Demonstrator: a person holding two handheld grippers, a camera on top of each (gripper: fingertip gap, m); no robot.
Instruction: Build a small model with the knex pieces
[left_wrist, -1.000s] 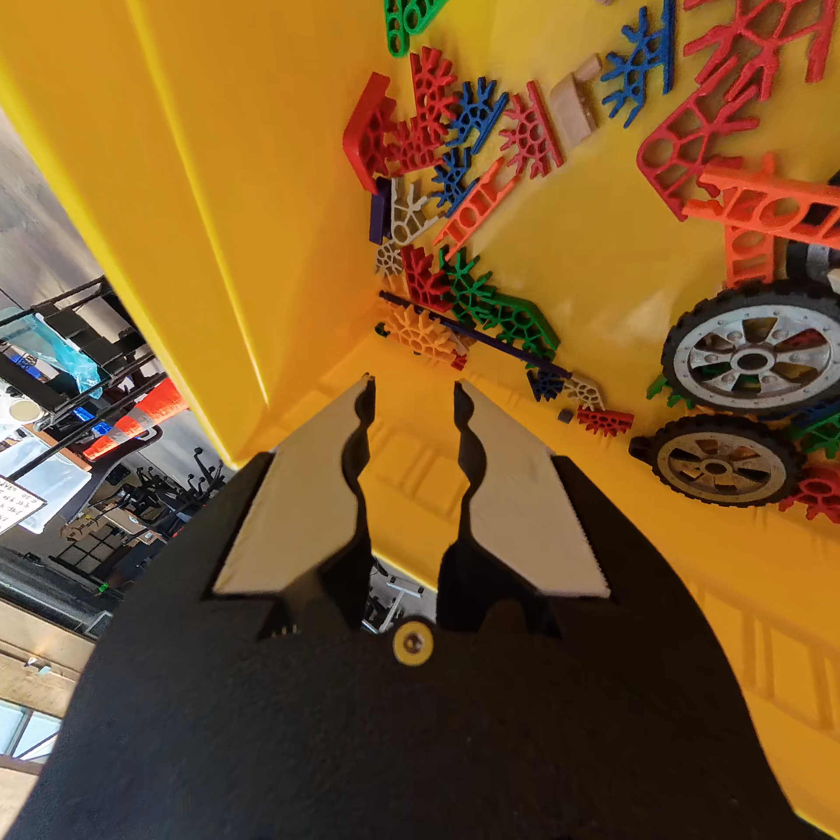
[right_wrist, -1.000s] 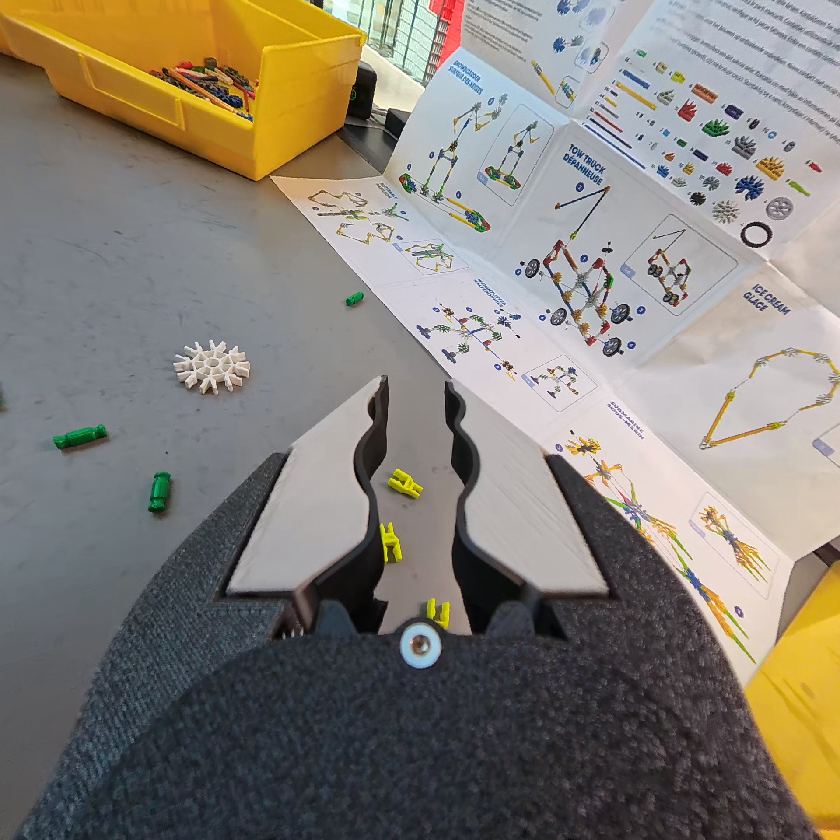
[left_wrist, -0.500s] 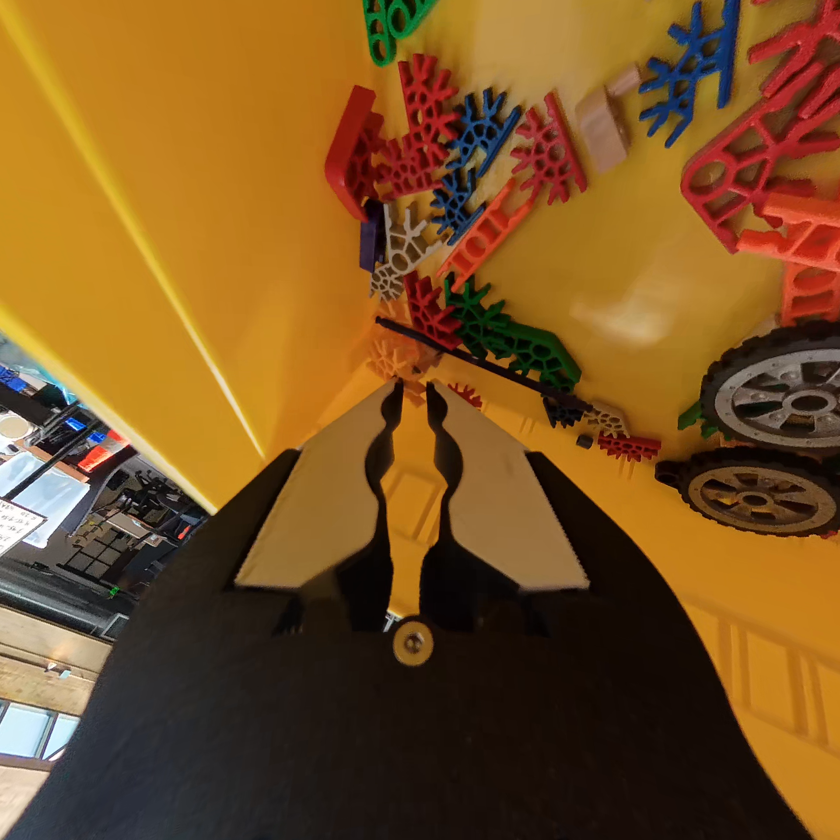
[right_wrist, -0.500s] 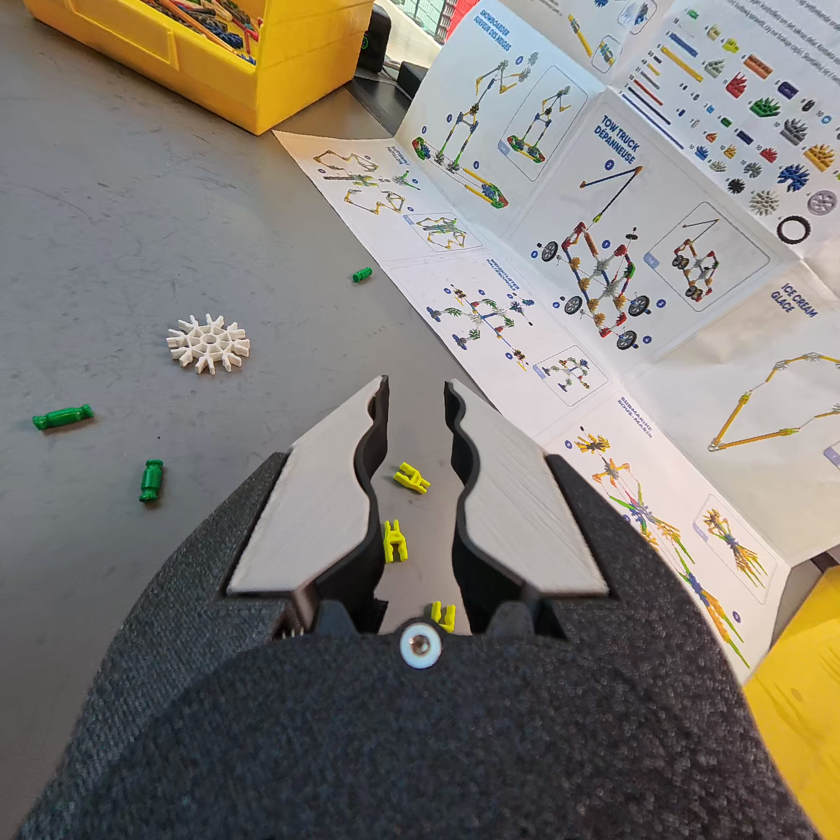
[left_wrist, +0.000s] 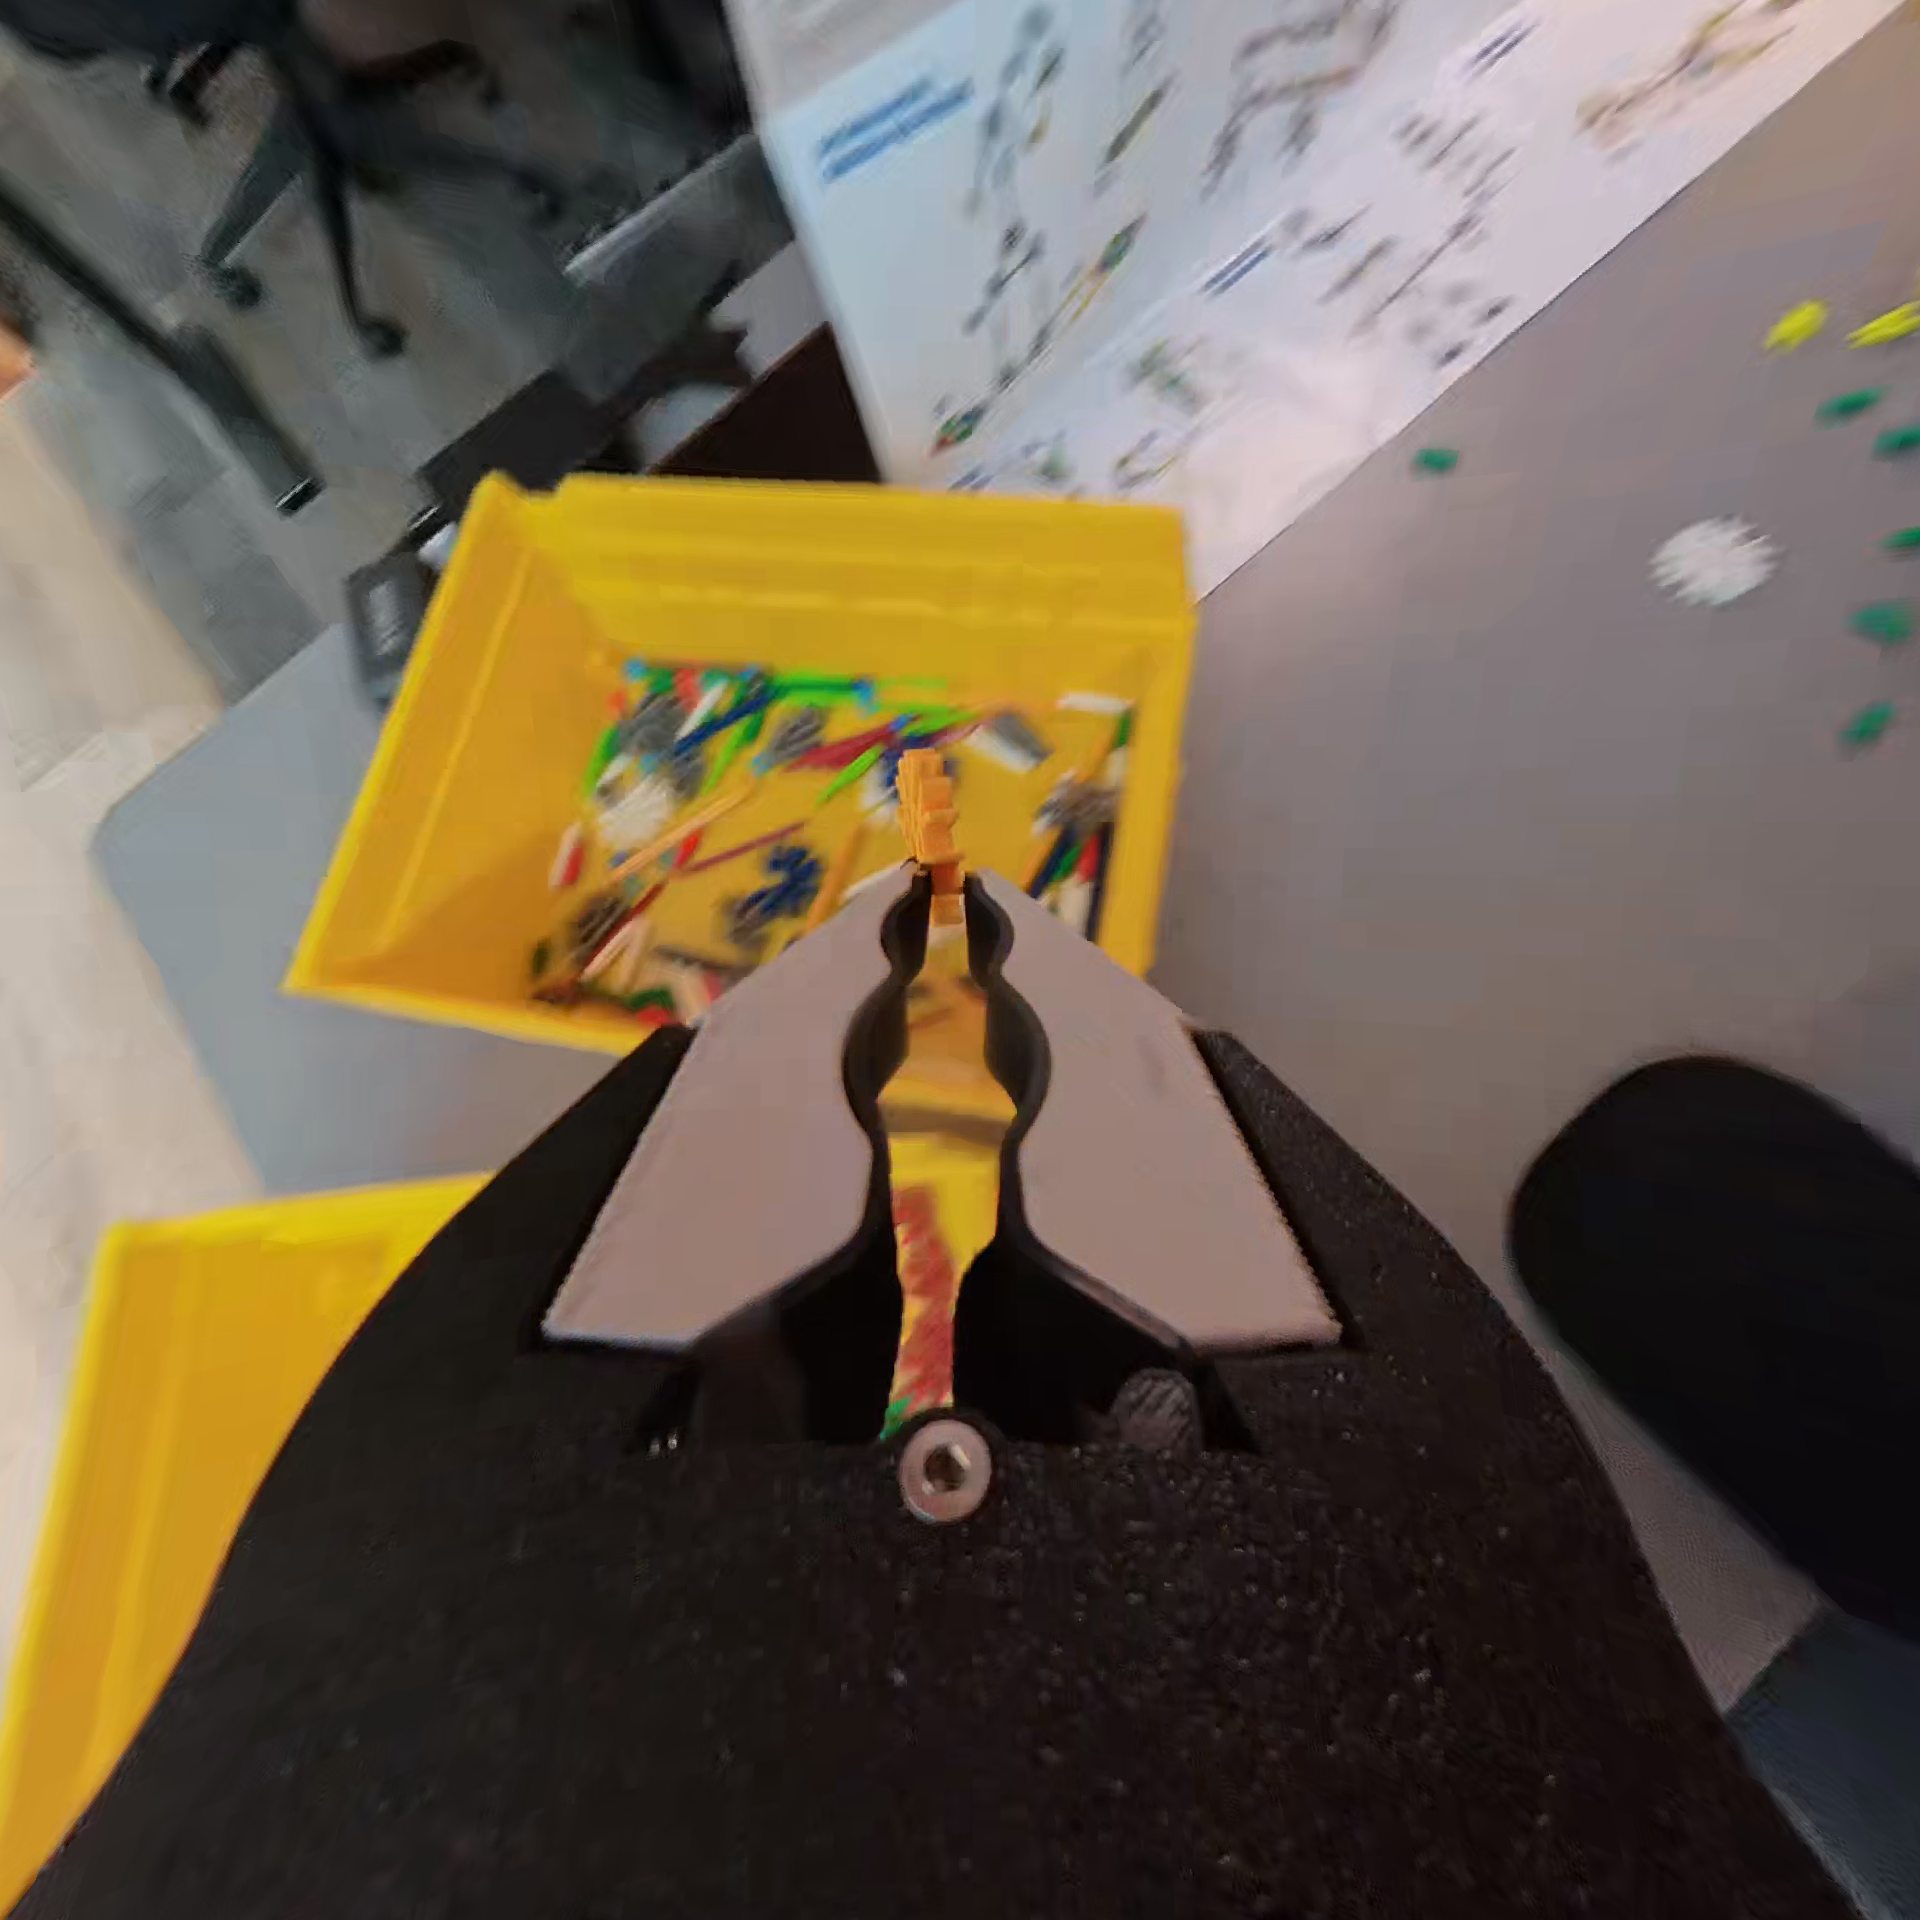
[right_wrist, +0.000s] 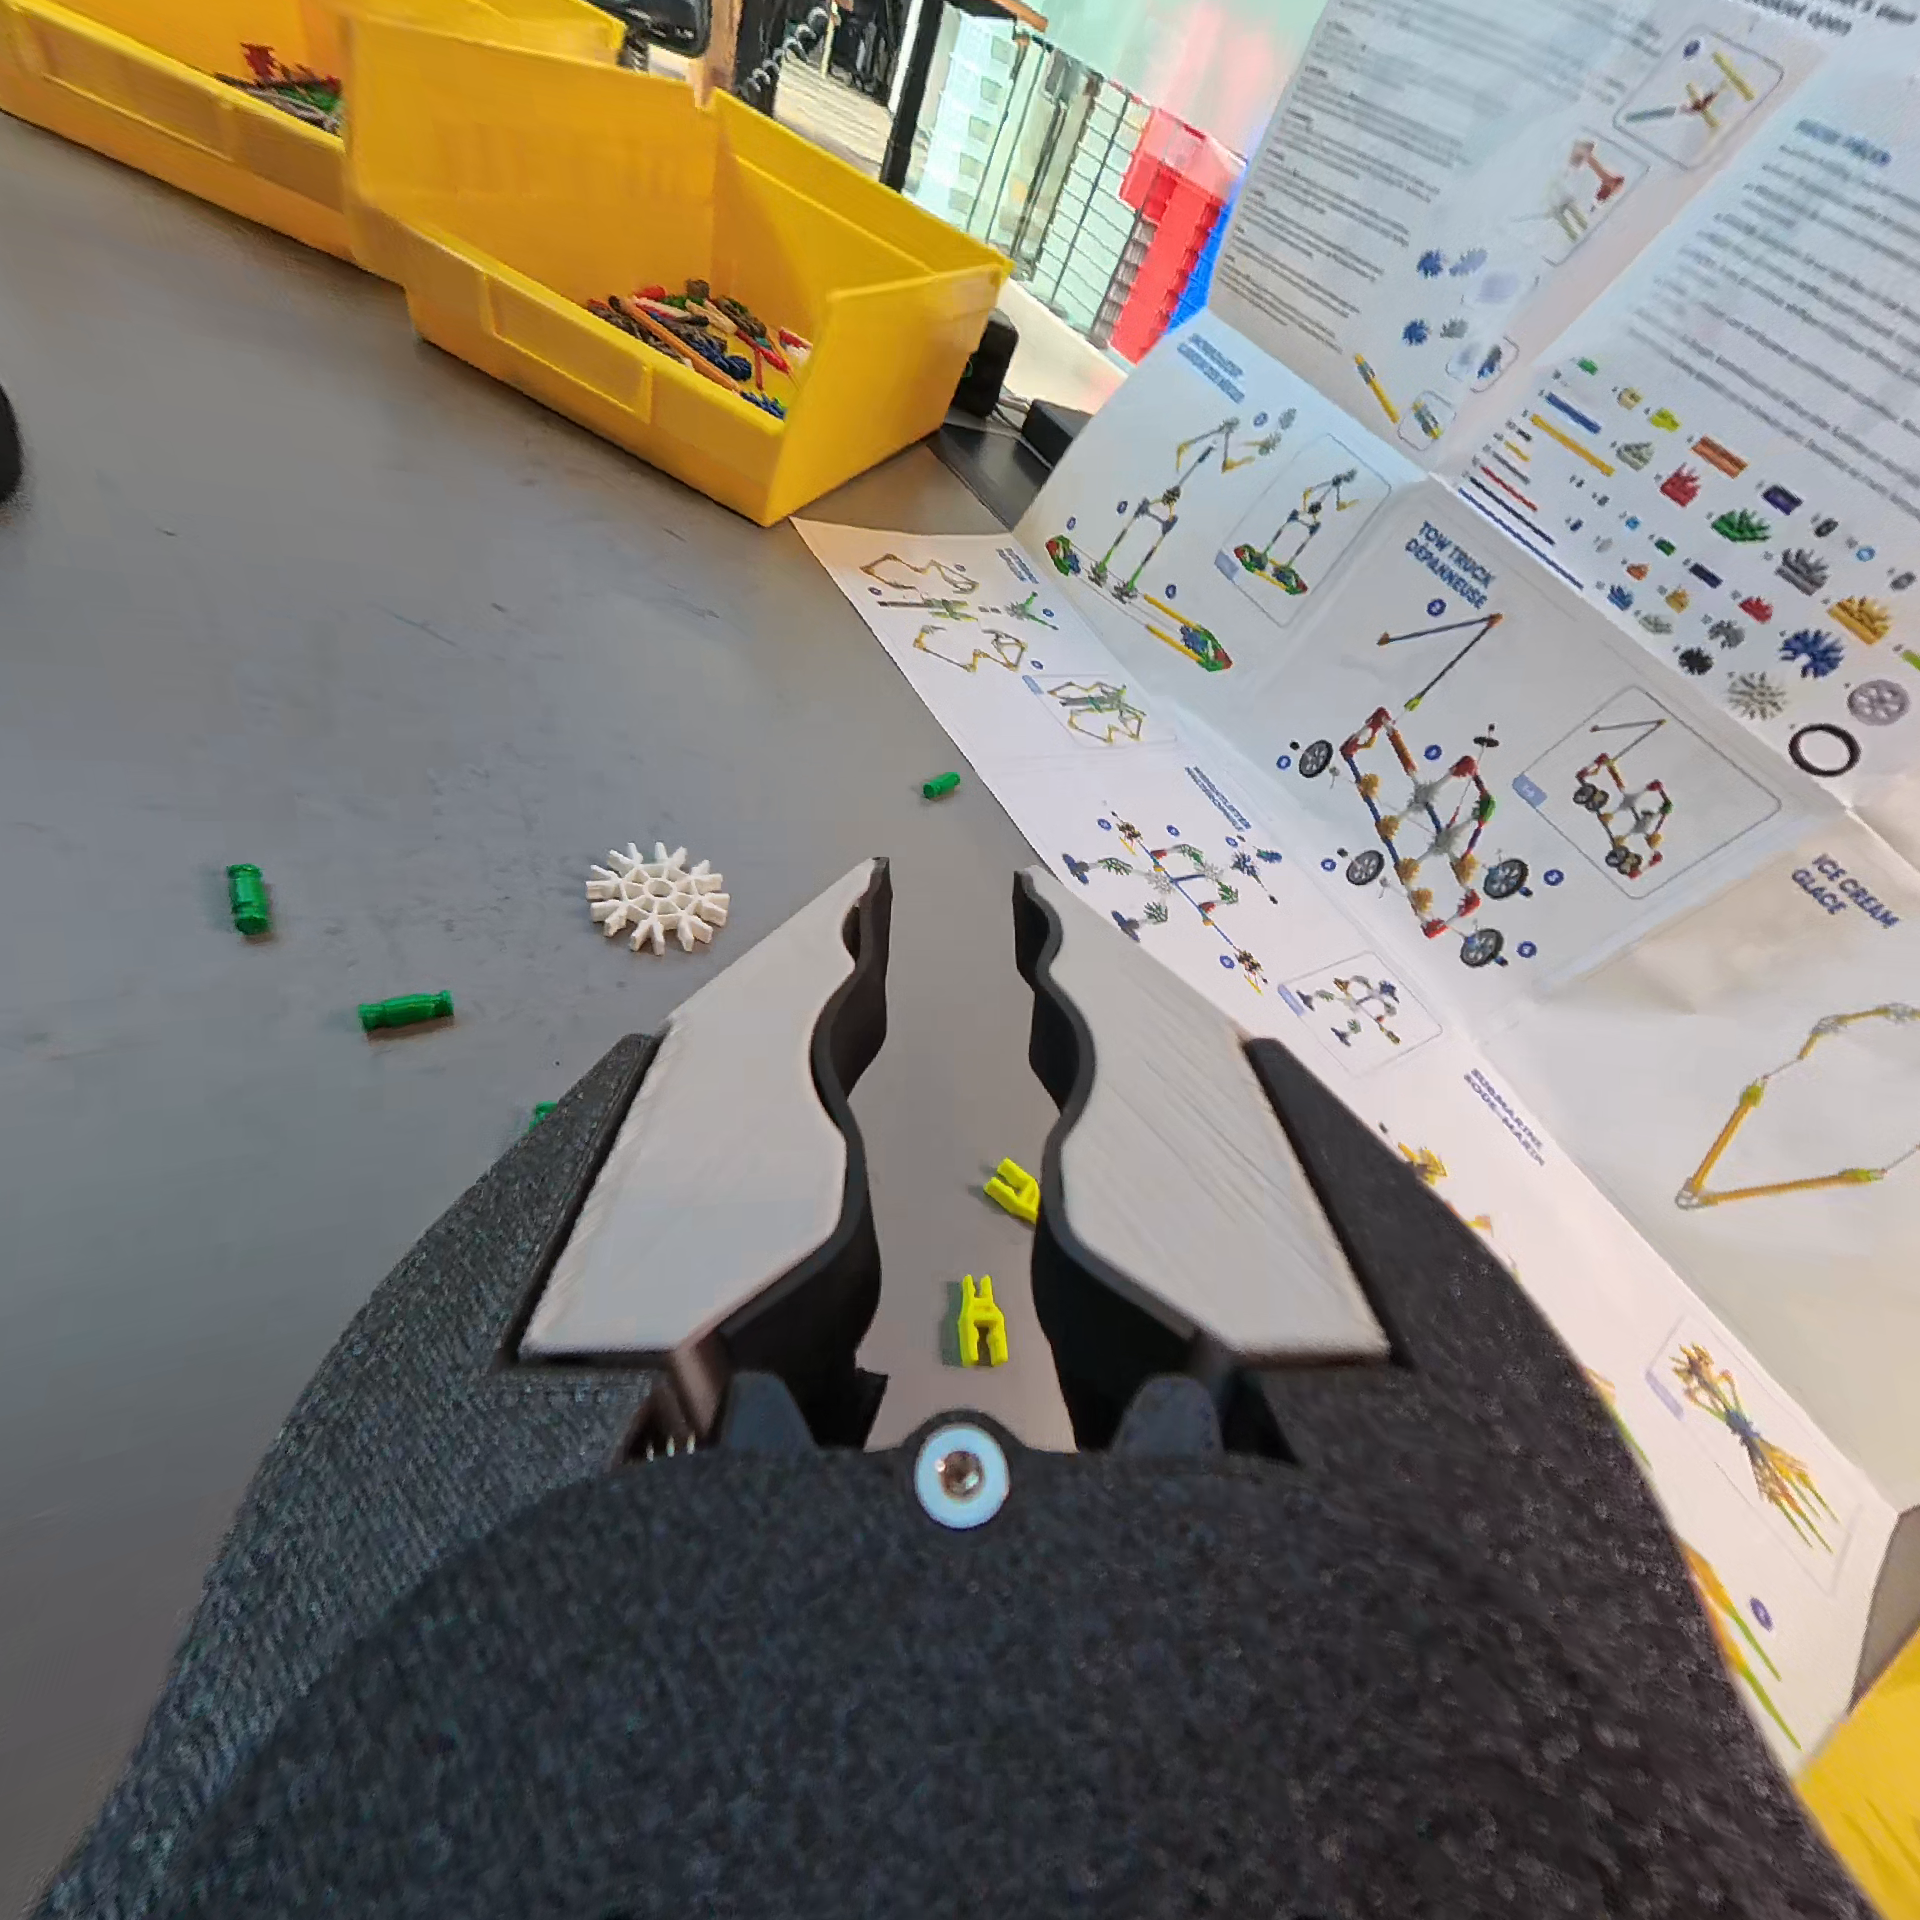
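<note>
- Pinching an orange connector piece (left_wrist: 932, 831) at their very tips, the jaws of the left gripper (left_wrist: 943, 883) are drawn almost together, with only the part's thickness between them; most of the piece sticks out past the tips.
- Seen from the left wrist, the orange piece hangs in the air in front of a yellow bin (left_wrist: 499, 727) full of mixed rods and connectors, and does not touch the bin.
- Directly under the left gripper, on the near side of that bin, lies a second yellow bin (left_wrist: 187, 1455); red and green parts show through the gap between the jaws.
- As a judgement: with so little of the piece between the tips, a steady squeeze and a slow, level carry would keep it from twisting out.
- Right of the bin lies the grey table (right_wrist: 416, 623), with a white snowflake connector (right_wrist: 658, 897) well away from the bin and green short rods (right_wrist: 405, 1011) scattered beyond it.
- The right gripper (right_wrist: 951, 883) has its jaws apart with a clear gap and nothing between them; it hovers over the table, and two small yellow clips (right_wrist: 977, 1320) lie on the surface in line with its gap.
- Only the right wrist view shows sharply the instruction sheet (right_wrist: 1351, 727), spread to the right of the bin, and the clips; the left wrist view smears them with motion blur.
- Only the left wrist view shows the orange piece and the grip on it.
</note>
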